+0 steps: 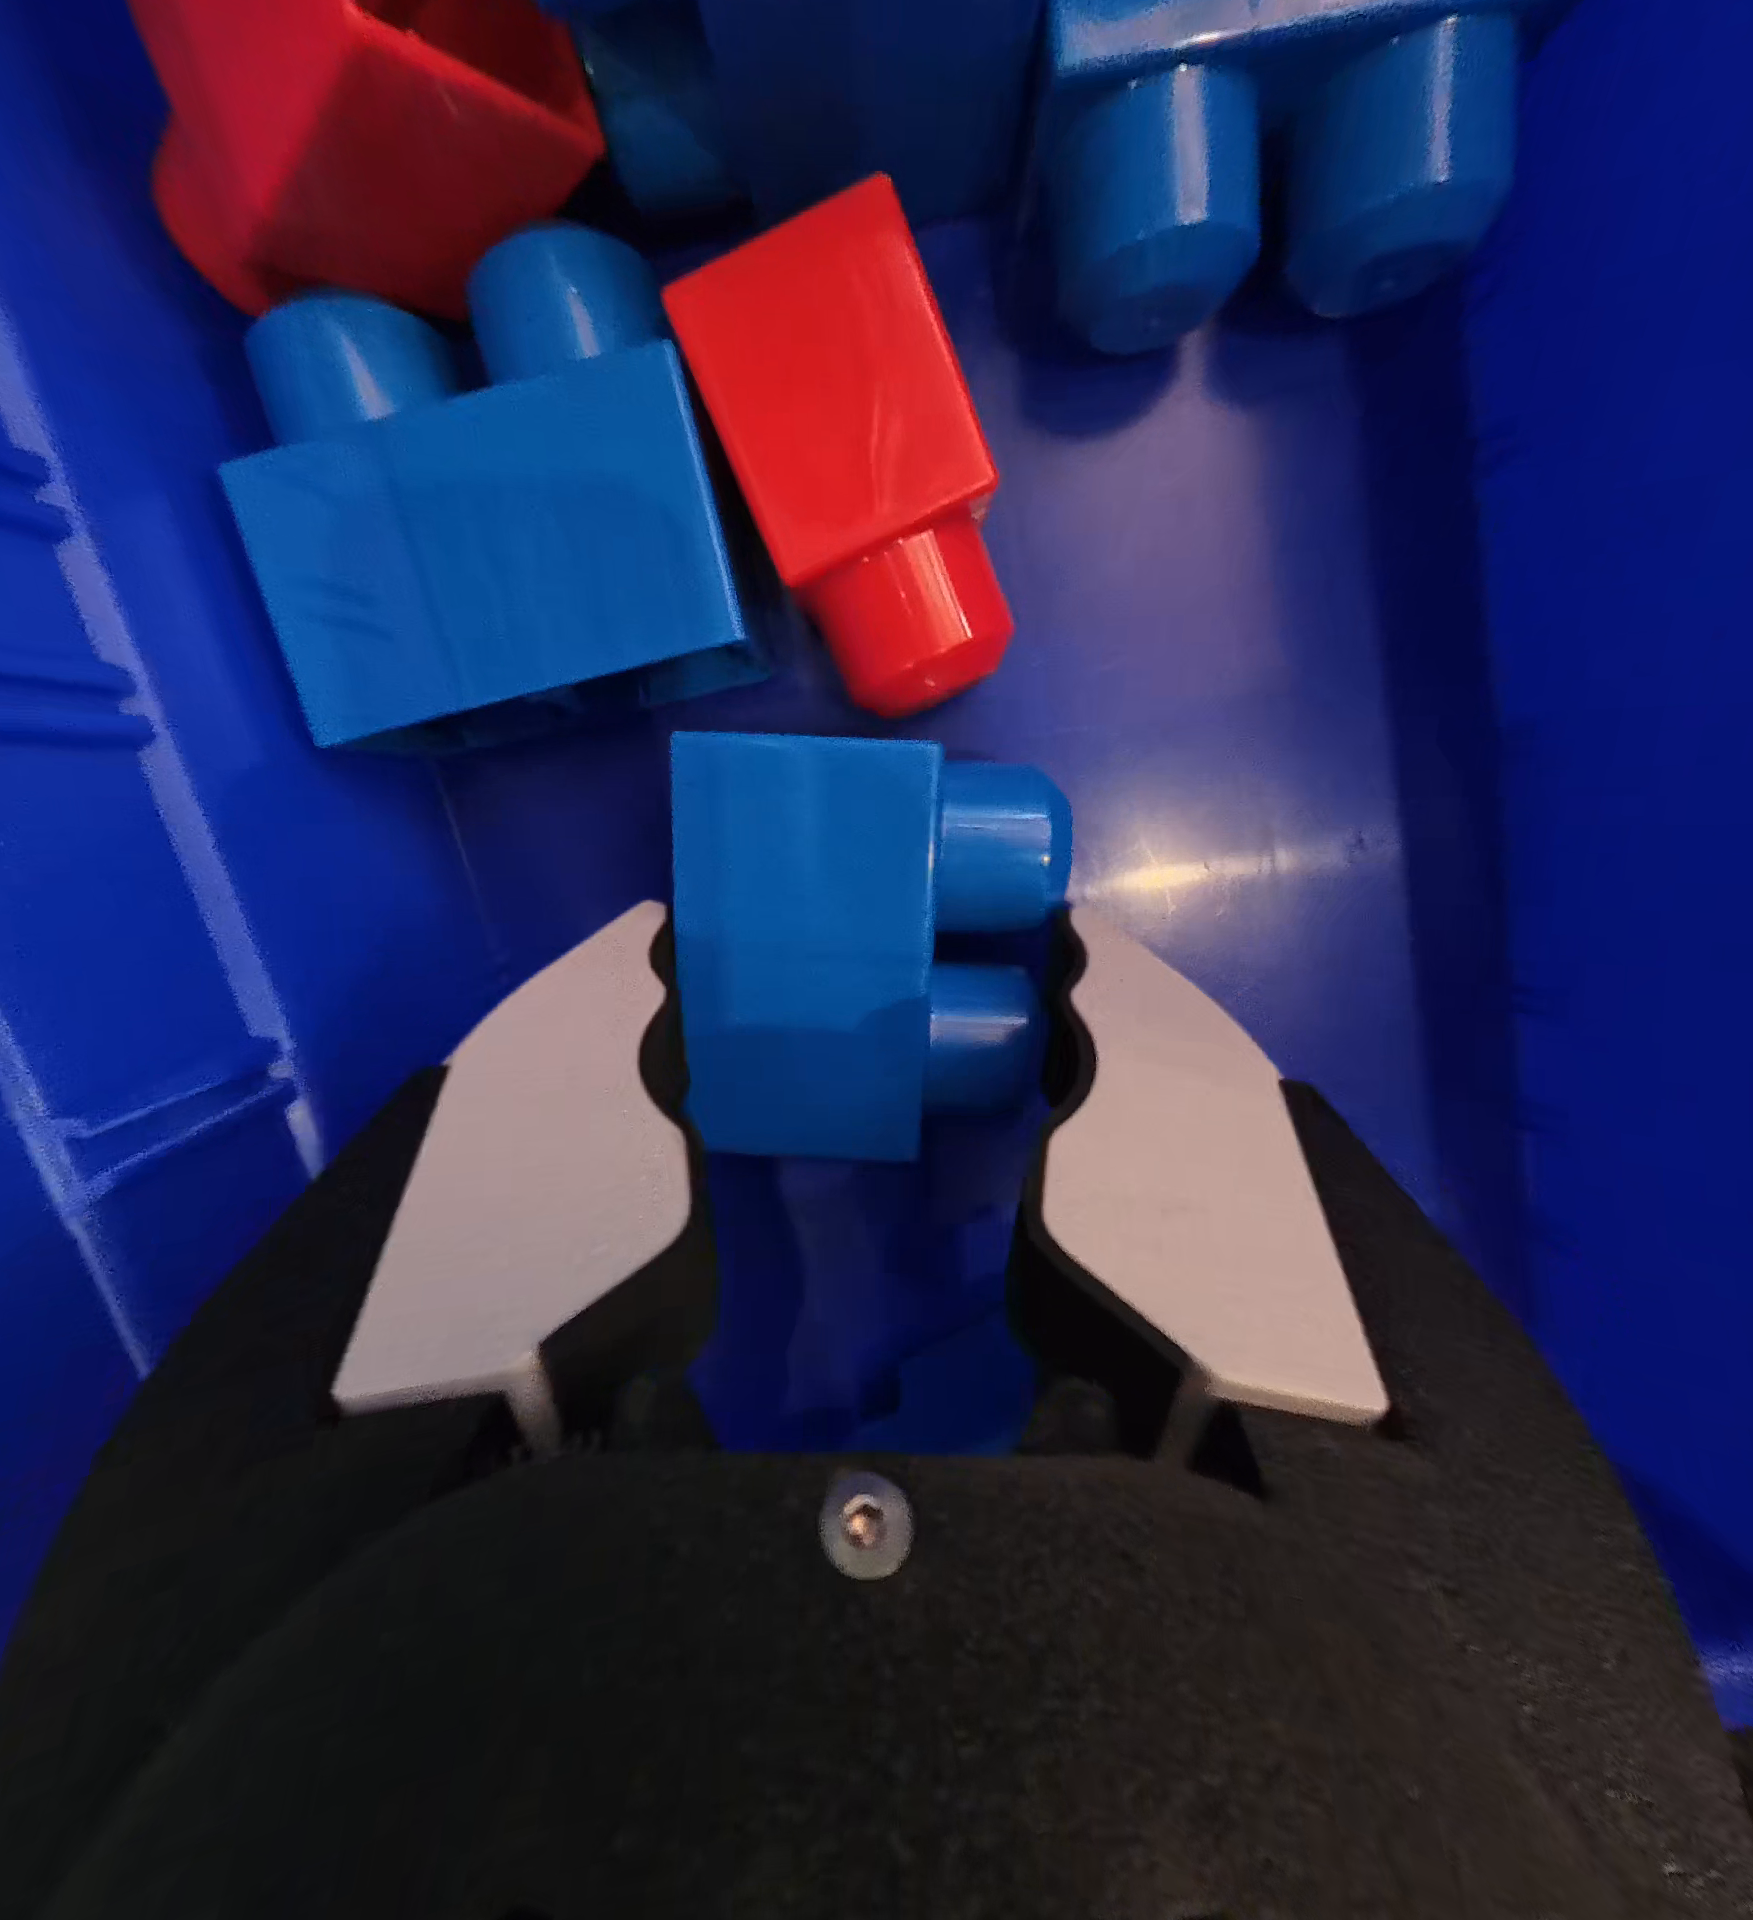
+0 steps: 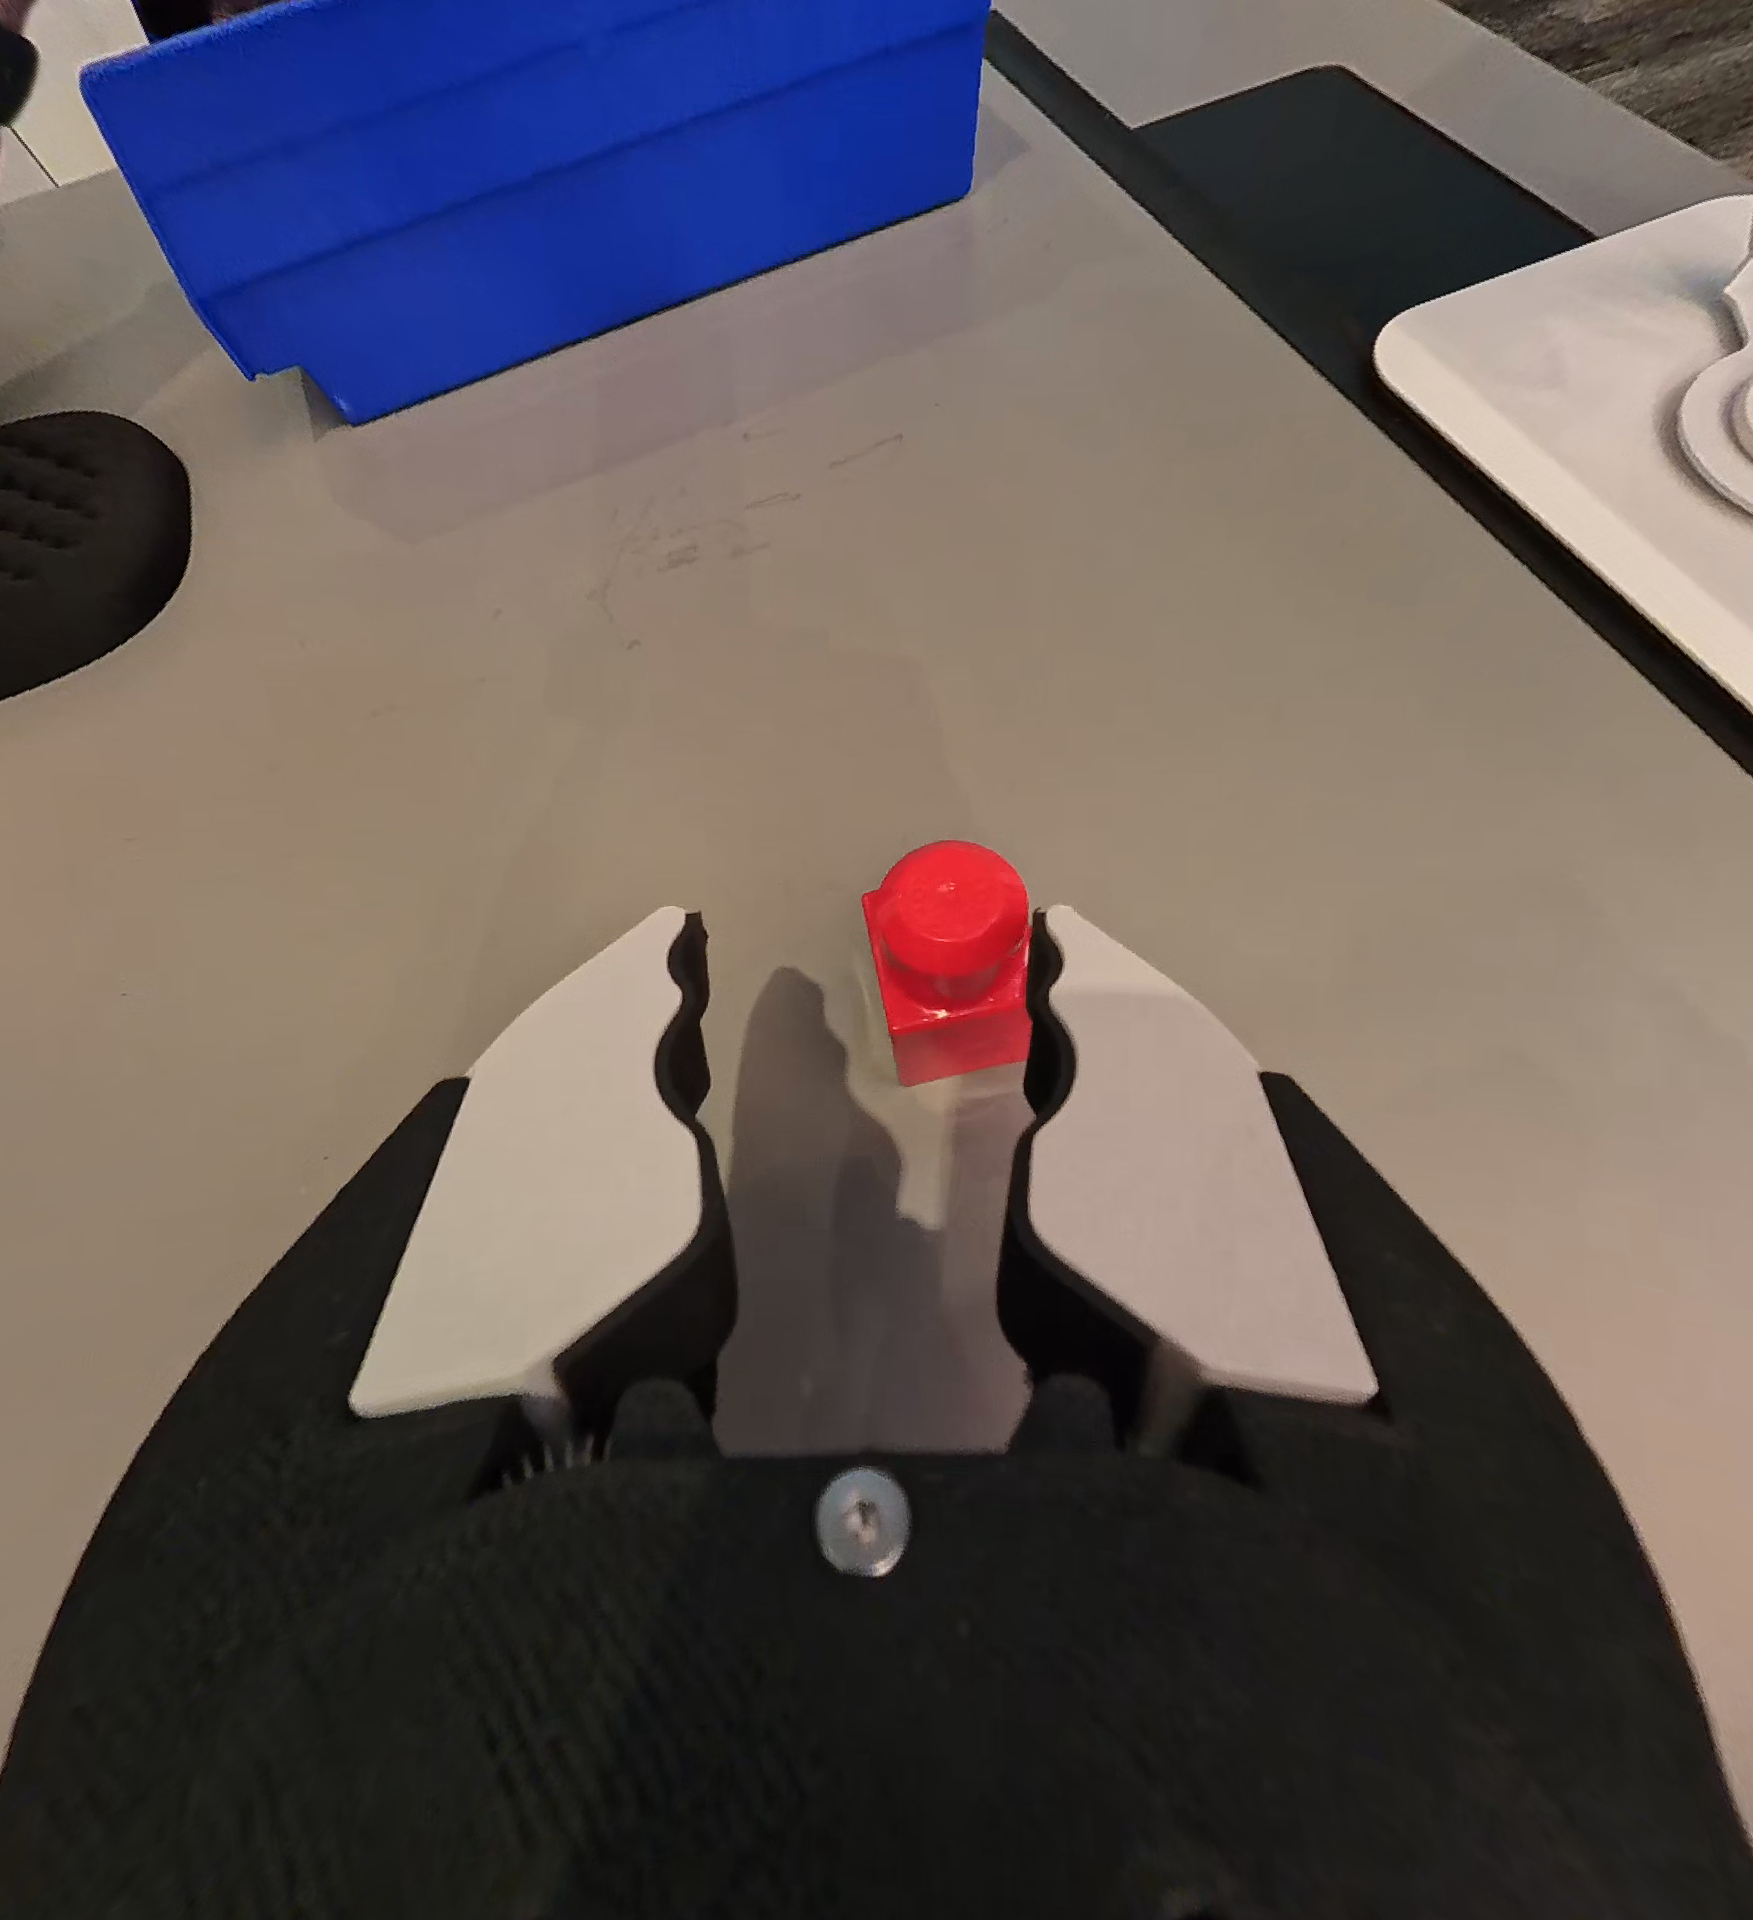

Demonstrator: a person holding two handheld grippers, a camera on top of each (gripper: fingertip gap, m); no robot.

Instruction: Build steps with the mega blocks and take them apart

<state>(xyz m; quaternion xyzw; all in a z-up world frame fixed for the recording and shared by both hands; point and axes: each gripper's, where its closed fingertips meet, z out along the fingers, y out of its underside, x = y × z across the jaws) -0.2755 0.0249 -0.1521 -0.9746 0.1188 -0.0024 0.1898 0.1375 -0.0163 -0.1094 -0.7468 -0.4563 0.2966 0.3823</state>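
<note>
The build looks barely begun. Inside the blue bin (image 1: 1267, 727), the left gripper (image 1: 867, 997) has its fingers closed on a blue two-stud block (image 1: 799, 935), pads against its base and studs; other blue and red blocks lie loose farther in. On the table (image 2: 436, 831), a small red block (image 2: 955, 987) stands upright, stud up, between the right gripper's (image 2: 867, 997) fingers, which are spread wider than it, with only one pad touching or nearly so. Next, likely: lift the blue block out and carry it to the red one.
</note>
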